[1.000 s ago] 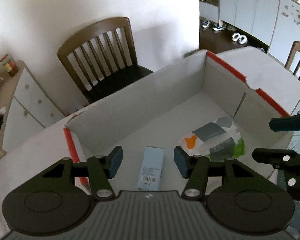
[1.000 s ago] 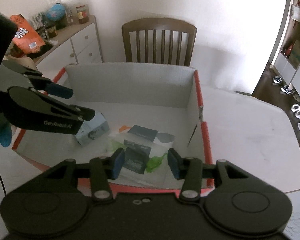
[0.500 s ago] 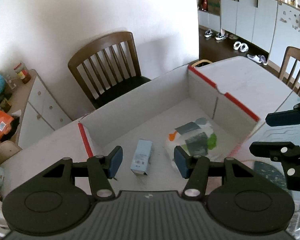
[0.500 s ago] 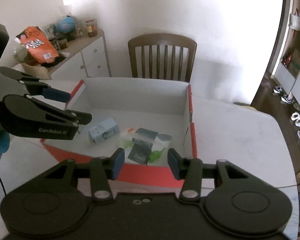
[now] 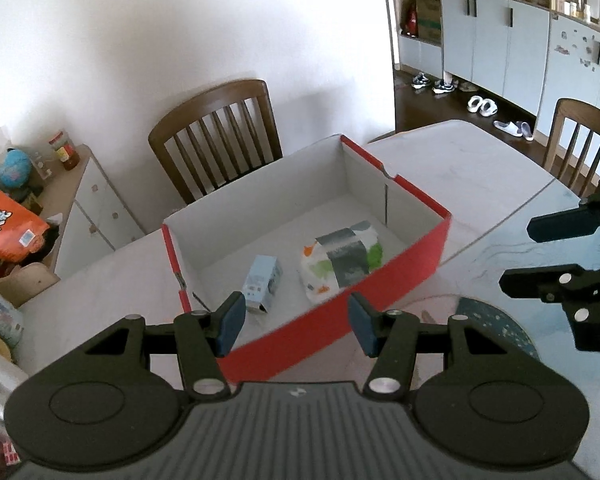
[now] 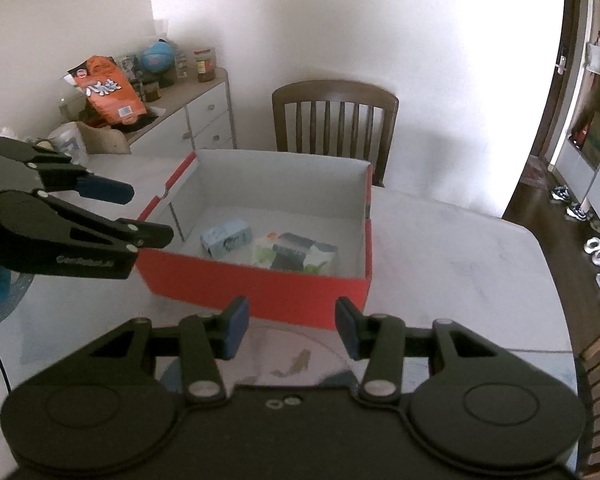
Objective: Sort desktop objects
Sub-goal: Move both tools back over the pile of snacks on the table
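A red cardboard box (image 5: 340,304) (image 6: 260,288) with a white inside stands on the white table. In it lie a small light-blue carton (image 5: 262,282) (image 6: 226,238) and a white packet with grey, green and orange print (image 5: 342,258) (image 6: 296,254). My left gripper (image 5: 296,322) is open and empty, held above and in front of the box's near wall; it also shows in the right wrist view (image 6: 136,214). My right gripper (image 6: 292,326) is open and empty, in front of the box; it also shows in the left wrist view (image 5: 540,252).
A brown wooden chair (image 5: 216,136) (image 6: 334,120) stands behind the box against the white wall. A white sideboard (image 6: 188,120) with an orange snack bag (image 6: 106,94), a globe and jars is at the left. A second chair (image 5: 584,140) is at the right. A patterned mat (image 5: 492,328) lies near the table's front.
Both grippers have pulled back and up from inside the box, still open and empty. The carton and the packet stay in the box.
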`<act>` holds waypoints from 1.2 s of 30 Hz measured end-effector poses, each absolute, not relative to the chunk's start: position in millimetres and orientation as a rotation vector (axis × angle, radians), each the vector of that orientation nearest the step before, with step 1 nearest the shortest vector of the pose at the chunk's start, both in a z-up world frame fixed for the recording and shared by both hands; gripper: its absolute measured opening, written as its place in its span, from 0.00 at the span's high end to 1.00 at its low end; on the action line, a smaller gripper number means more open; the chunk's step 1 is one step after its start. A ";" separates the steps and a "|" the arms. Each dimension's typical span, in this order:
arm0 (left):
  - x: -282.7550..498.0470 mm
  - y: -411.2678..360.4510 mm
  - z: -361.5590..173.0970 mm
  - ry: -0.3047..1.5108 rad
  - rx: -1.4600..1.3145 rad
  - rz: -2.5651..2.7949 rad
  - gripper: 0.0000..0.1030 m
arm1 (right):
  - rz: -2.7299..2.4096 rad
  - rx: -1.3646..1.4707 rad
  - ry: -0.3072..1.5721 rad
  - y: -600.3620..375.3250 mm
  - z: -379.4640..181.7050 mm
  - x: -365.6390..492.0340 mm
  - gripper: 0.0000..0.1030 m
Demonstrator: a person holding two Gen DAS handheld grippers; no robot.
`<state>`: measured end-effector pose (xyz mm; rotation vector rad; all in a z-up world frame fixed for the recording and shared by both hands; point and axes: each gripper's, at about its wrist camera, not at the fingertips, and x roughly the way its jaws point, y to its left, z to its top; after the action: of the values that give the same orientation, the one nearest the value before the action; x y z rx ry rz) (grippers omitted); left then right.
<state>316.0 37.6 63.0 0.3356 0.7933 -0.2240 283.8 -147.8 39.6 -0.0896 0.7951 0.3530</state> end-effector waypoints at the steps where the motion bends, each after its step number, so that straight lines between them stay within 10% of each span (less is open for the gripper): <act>1: 310.3 36.9 63.6 0.790 0.333 -0.222 0.46 | 0.358 -0.092 0.795 -149.7 40.2 280.0 0.54; 36: 168.7 29.1 18.1 0.721 0.281 -0.182 0.46 | 0.352 -0.080 0.895 -192.2 -24.5 180.9 0.49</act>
<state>168.7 29.1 18.1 0.2807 0.7214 -0.1823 180.9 -192.2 -24.5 -0.0805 0.8949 0.3518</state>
